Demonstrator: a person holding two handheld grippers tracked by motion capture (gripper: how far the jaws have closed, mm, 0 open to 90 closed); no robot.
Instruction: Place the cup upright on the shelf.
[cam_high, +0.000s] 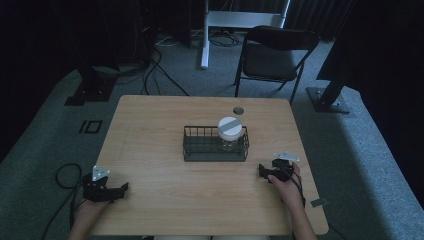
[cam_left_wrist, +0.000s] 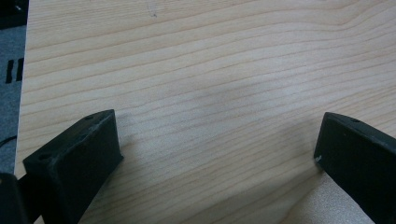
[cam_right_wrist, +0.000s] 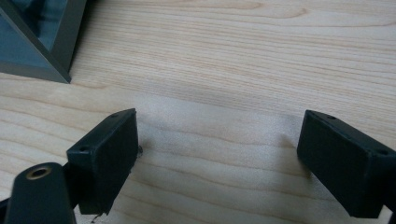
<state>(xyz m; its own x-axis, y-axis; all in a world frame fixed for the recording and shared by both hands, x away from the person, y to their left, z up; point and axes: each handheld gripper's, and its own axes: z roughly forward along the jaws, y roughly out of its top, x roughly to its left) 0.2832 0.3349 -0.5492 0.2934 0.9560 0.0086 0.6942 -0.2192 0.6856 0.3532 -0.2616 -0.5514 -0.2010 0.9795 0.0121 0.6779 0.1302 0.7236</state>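
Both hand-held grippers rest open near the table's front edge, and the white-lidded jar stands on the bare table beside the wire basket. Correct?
Not quite. The high view shows the jar standing inside the wire basket, at its right end, not beside it. Both hand-held grippers, left and right, are open.

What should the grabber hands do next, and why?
Probably reach the right gripper toward the jar in the wire basket. Both grippers rest open on the table, holding nothing; the left gripper sits farther from the jar.

Black grippers, grey plates, trailing cables
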